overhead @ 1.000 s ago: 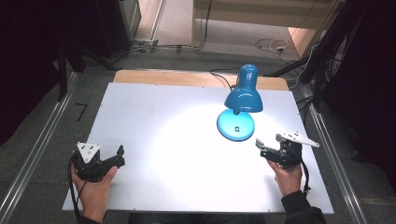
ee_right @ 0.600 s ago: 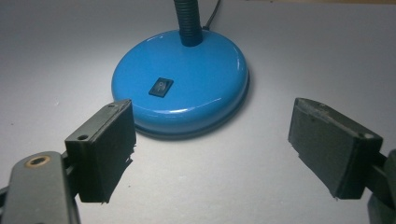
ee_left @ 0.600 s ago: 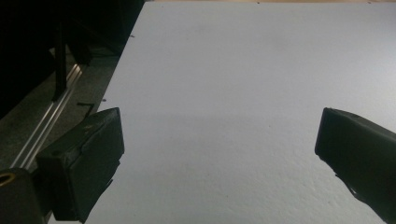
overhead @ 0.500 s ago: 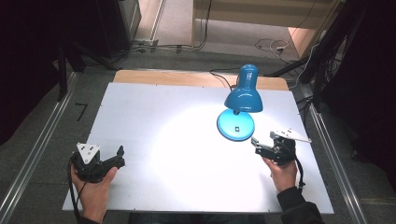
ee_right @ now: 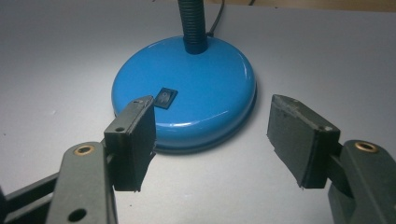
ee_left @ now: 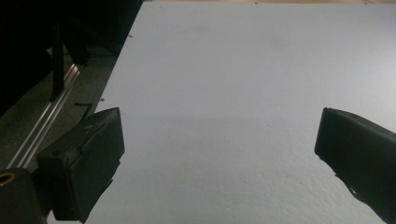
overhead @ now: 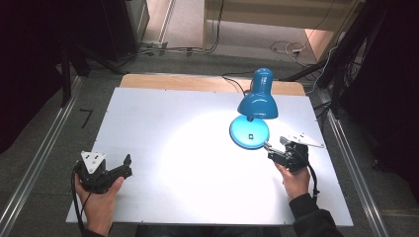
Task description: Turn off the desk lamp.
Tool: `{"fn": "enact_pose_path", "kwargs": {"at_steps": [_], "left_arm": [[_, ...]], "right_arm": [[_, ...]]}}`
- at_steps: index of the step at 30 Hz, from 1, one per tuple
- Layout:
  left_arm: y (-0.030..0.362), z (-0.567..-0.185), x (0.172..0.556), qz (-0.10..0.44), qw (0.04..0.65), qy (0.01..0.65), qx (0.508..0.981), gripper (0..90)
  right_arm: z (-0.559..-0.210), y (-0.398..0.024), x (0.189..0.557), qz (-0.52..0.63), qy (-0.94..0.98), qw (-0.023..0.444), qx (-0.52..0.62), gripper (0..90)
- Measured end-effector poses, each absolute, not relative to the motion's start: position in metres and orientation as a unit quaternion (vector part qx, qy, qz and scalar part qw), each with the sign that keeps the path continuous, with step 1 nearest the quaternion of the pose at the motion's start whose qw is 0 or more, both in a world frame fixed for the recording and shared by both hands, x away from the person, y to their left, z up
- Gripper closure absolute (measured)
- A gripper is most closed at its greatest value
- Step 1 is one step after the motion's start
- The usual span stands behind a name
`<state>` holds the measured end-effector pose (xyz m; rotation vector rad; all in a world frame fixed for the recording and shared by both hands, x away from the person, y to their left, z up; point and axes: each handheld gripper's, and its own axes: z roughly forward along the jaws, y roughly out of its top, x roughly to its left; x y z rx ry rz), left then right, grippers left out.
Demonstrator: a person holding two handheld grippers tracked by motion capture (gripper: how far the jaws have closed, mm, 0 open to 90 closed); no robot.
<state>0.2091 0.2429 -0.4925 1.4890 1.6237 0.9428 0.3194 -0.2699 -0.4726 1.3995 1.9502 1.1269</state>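
Black hand-held gripper [overhead: 269, 150], dark sleeve [overhead: 314, 219]

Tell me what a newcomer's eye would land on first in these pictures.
First, the glossy blue desk lamp at the far right of the white table, lit and throwing a bright pool onto the tabletop. Next, the right gripper, open, just short of the lamp's round blue base with its black rocker switch. The left gripper hangs open over bare table at the near left.
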Motion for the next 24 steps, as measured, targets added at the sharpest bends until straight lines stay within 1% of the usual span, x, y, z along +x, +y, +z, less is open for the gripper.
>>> {"fn": "enact_pose_path", "kwargs": {"at_steps": [5, 6, 7, 9, 10, 11, 12, 15, 19, 22, 23, 24], "left_arm": [[0.243, -0.493, 0.21, 0.365, 0.364, 0.63, 0.58, 1.8], [0.243, -0.493, 0.21, 0.365, 0.364, 0.63, 0.58, 1.9], [0.243, -0.493, 0.21, 0.364, 0.364, 0.63, 0.581, 1.9], [0.243, -0.493, 0.21, 0.364, 0.364, 0.63, 0.581, 1.9], [0.243, -0.493, 0.21, 0.364, 0.364, 0.63, 0.581, 1.9], [0.243, -0.493, 0.21, 0.363, 0.364, 0.63, 0.582, 1.9], [0.243, -0.493, 0.21, 0.363, 0.364, 0.63, 0.582, 1.9], [0.243, -0.494, 0.211, 0.361, 0.364, 0.63, 0.583, 1.9], [0.242, -0.494, 0.211, 0.361, 0.364, 0.629, 0.584, 1.9], [0.243, -0.494, 0.211, 0.36, 0.364, 0.63, 0.584, 2.0], [0.243, -0.494, 0.211, 0.36, 0.364, 0.63, 0.584, 1.9], [0.243, -0.494, 0.211, 0.358, 0.365, 0.63, 0.585, 2.0]], "right_arm": [[-0.474, -0.268, 0.322, 0.412, 0.712, 0.242, 0.514, 41.1], [-0.474, -0.268, 0.322, 0.412, 0.712, 0.242, 0.514, 41.1], [-0.475, -0.267, 0.324, 0.412, 0.713, 0.243, 0.514, 44.1], [-0.475, -0.265, 0.325, 0.411, 0.712, 0.243, 0.515, 47.3], [-0.475, -0.265, 0.325, 0.411, 0.712, 0.243, 0.515, 47.3], [-0.476, -0.264, 0.327, 0.409, 0.713, 0.242, 0.515, 52.1], [-0.477, -0.263, 0.328, 0.41, 0.713, 0.241, 0.516, 54.1], [-0.478, -0.261, 0.33, 0.411, 0.721, 0.232, 0.507, 56.7], [-0.481, -0.255, 0.332, 0.404, 0.732, 0.233, 0.496, 71.0], [-0.482, -0.252, 0.334, 0.404, 0.735, 0.233, 0.492, 78.7], [-0.482, -0.252, 0.334, 0.404, 0.735, 0.233, 0.492, 78.7], [-0.483, -0.249, 0.335, 0.404, 0.734, 0.232, 0.494, 83.1]]}}
